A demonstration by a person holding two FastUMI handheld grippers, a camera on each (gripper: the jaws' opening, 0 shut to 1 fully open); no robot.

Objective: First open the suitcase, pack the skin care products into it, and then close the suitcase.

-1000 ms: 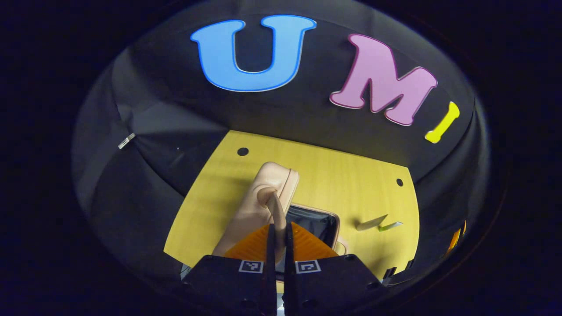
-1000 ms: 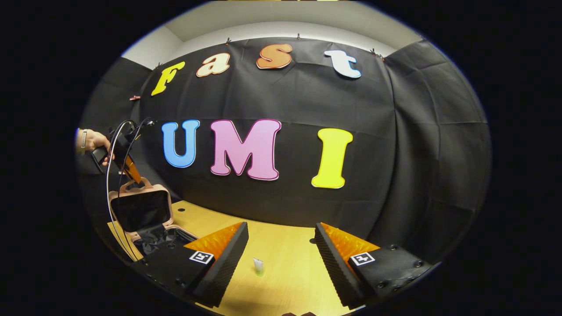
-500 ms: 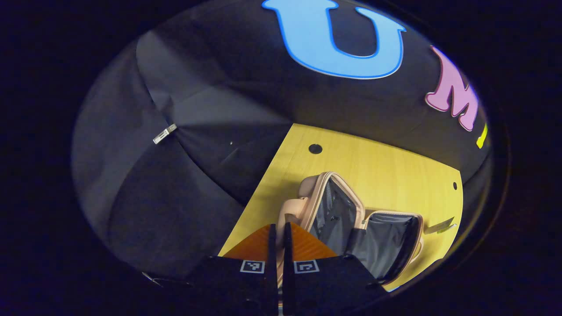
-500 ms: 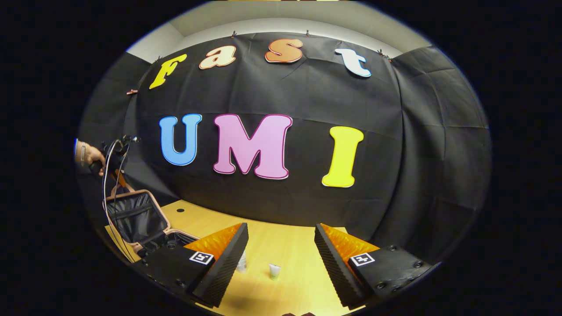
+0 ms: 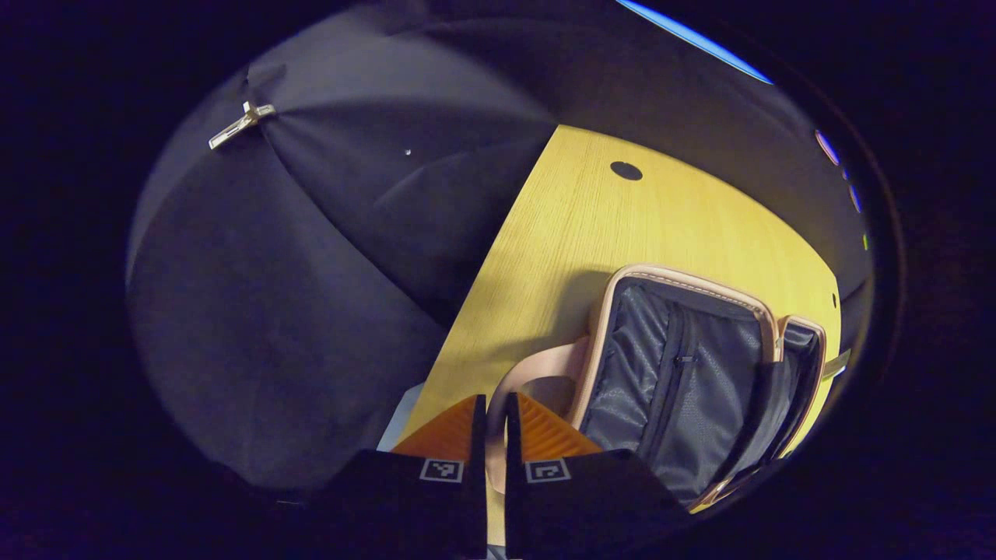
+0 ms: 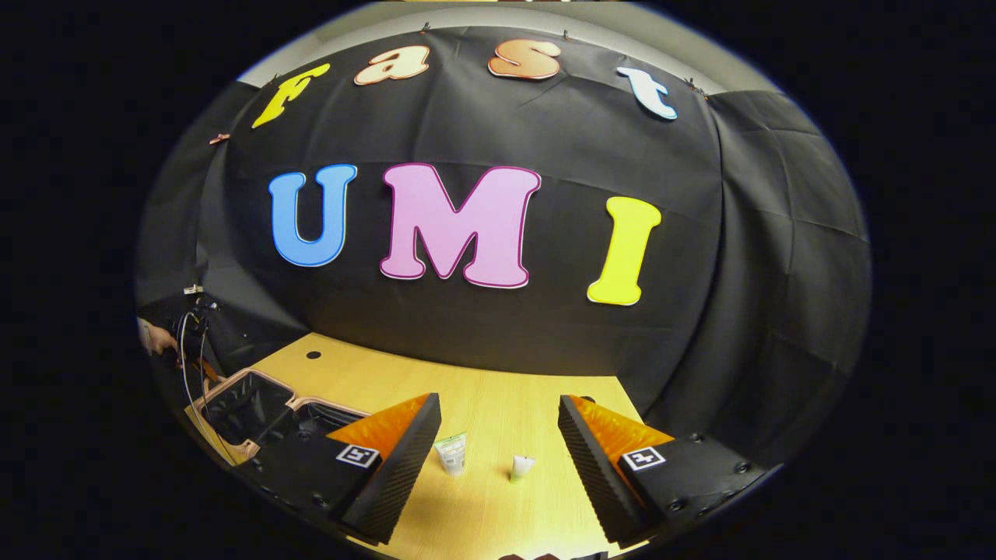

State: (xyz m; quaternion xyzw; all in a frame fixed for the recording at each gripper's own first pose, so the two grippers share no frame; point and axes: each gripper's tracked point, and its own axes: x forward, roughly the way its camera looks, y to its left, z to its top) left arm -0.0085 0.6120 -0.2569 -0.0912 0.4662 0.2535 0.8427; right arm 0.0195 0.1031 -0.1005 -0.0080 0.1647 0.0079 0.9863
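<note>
Left tool (image 5: 490, 416): fingers nearly together, pinching suitcase handle (image 5: 517, 381) between them. Suitcase (image 5: 685, 373) lies opened flat at desk's (image 5: 591, 225) left end, dark lining up. Right tool (image 6: 498, 443): released, jaws wide apart, holding nothing. Two small tubes (image 6: 451, 453) (image 6: 521, 467) stand just ahead between its fingers, so right hand is nearer. Tube details too small to read; suitcase's far half cut off.

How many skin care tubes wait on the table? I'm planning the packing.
2: a larger tube stands beside the right tool's left finger; a smaller one stands right of it. More may be hidden.
</note>
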